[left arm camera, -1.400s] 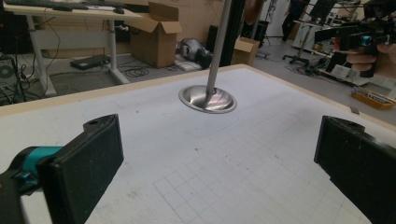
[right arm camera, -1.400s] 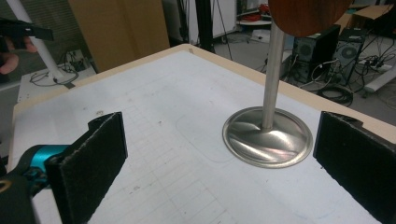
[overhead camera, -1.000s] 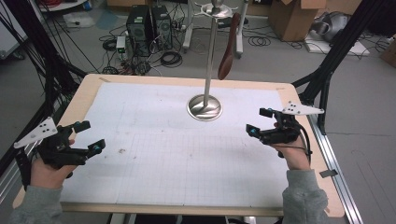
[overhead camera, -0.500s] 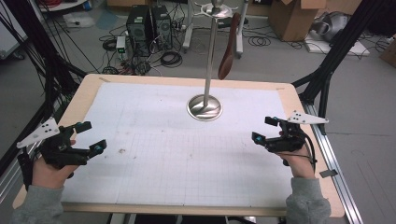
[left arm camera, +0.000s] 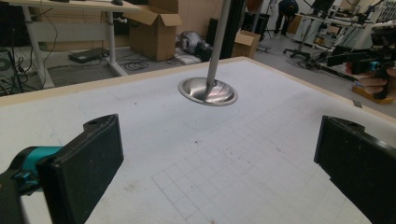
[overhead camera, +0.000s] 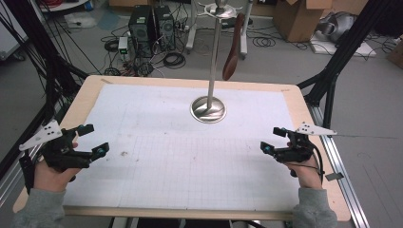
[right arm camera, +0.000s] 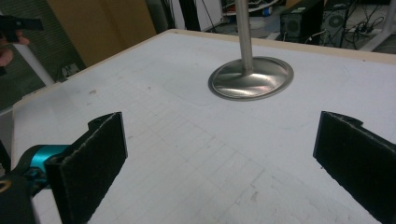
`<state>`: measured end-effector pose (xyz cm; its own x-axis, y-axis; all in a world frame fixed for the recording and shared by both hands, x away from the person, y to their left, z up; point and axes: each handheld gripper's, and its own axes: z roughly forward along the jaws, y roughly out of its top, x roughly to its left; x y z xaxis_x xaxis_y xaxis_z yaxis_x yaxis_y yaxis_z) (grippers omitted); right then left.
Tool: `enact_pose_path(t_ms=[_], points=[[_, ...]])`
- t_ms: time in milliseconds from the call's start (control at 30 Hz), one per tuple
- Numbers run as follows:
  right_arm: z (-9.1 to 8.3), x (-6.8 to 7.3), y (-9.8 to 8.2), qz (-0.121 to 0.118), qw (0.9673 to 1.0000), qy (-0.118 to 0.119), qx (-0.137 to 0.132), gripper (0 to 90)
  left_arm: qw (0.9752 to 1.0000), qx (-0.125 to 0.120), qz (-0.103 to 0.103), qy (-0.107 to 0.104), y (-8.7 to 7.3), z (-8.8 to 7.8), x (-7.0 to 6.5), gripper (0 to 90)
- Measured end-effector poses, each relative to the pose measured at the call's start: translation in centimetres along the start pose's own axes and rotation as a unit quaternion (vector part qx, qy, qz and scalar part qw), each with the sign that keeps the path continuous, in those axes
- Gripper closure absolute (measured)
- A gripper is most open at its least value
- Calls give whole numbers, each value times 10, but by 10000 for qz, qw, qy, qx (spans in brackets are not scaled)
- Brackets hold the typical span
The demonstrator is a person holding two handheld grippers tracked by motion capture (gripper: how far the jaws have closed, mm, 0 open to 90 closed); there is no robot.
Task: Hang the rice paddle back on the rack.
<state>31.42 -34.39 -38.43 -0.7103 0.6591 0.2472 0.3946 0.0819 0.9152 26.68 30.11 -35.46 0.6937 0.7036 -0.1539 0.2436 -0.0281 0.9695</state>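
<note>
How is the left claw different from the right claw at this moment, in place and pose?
The left claw sits near the table's left edge, the right claw near its right edge. The left points right, toward the metal stand; the right points left. Both are open, empty and apart from the stand.
</note>
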Motion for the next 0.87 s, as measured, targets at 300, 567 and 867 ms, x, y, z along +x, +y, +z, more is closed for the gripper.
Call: enact_pose_path(t_ms=[300, 567, 867], points=[[-14, -13, -13, 170, 9996, -232, -47, 15, 10000, 28, -45, 55, -5, 1, 5, 18], [-25, -20, -21, 233, 9989, -370, -158, 15, 9999, 21, -104, 135, -14, -1, 14, 18], [-26, -17, -20, 200, 9988, -341, -303, 15, 9998, 11, -136, 141, -17, -1, 17, 18]])
